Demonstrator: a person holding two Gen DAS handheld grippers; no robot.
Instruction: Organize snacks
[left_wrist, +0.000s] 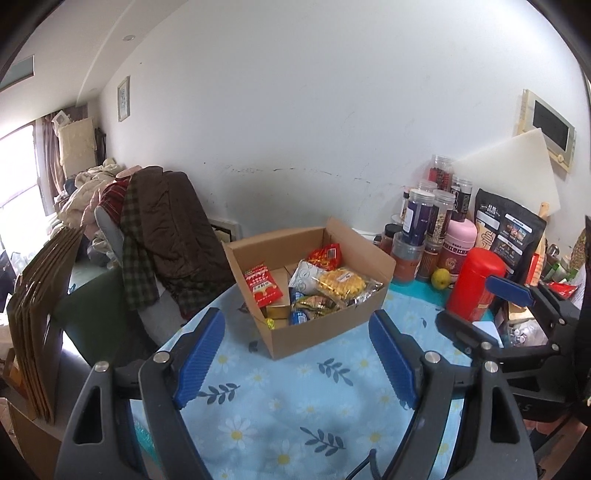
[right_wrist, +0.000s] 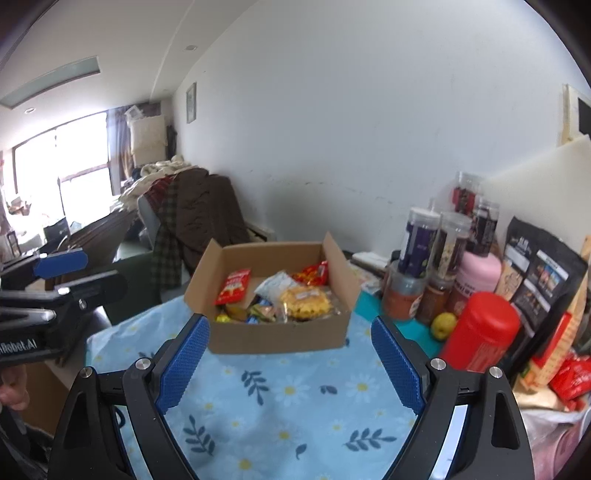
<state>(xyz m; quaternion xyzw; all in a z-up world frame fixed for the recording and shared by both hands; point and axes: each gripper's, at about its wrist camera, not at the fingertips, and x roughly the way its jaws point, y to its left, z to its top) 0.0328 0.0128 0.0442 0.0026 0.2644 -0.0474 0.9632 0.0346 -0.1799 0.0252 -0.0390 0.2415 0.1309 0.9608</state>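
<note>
An open cardboard box stands on the floral blue tablecloth. It holds several snacks: a red packet, a yellow cookie pack, a red bag at the back and small wrapped sweets. My left gripper is open and empty, just short of the box. My right gripper is open and empty, also just short of the box. Each gripper shows at the edge of the other's view, the right one and the left one.
Jars, a pink bottle, a red canister, a yellow fruit and a black pouch crowd the table's right side. A chair draped with clothes stands left. Flat cardboard sheets lean at far left.
</note>
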